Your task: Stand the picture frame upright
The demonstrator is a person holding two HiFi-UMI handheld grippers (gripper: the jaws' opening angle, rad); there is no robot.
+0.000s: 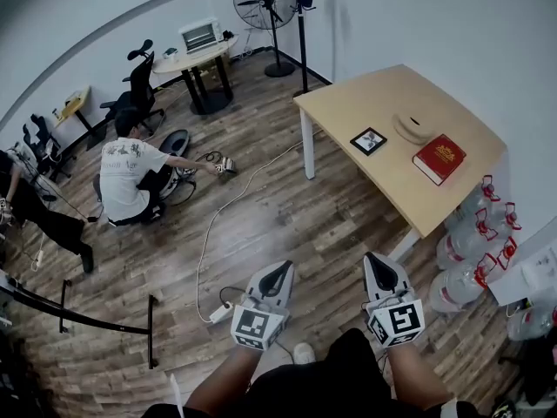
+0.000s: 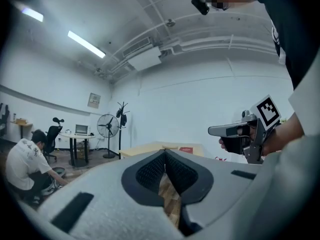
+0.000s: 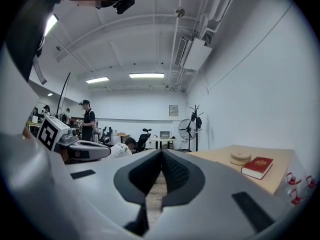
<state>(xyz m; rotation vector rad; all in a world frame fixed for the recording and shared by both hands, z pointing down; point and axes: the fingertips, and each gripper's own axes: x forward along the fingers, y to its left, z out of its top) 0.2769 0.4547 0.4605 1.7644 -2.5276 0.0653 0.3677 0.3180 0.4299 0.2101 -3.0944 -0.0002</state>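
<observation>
A small black picture frame (image 1: 368, 140) lies flat on the light wooden table (image 1: 357, 103), far ahead of both grippers. My left gripper (image 1: 277, 276) is held low over the floor near the person's legs, its jaws shut with nothing between them. My right gripper (image 1: 384, 273) hangs beside it, also shut and empty. In the left gripper view the jaw tips (image 2: 165, 153) meet, and the right gripper (image 2: 235, 130) shows off to the right. The right gripper view shows its own tips (image 3: 161, 153) closed; the frame is not visible there.
A red book (image 1: 439, 158) and a round beige object (image 1: 412, 127) lie on the table. Water bottles (image 1: 474, 233) stand right of the table. A person (image 1: 130, 172) crouches on the floor at left beside cables and a power strip (image 1: 220, 313). A fan (image 1: 265, 3) stands at the back.
</observation>
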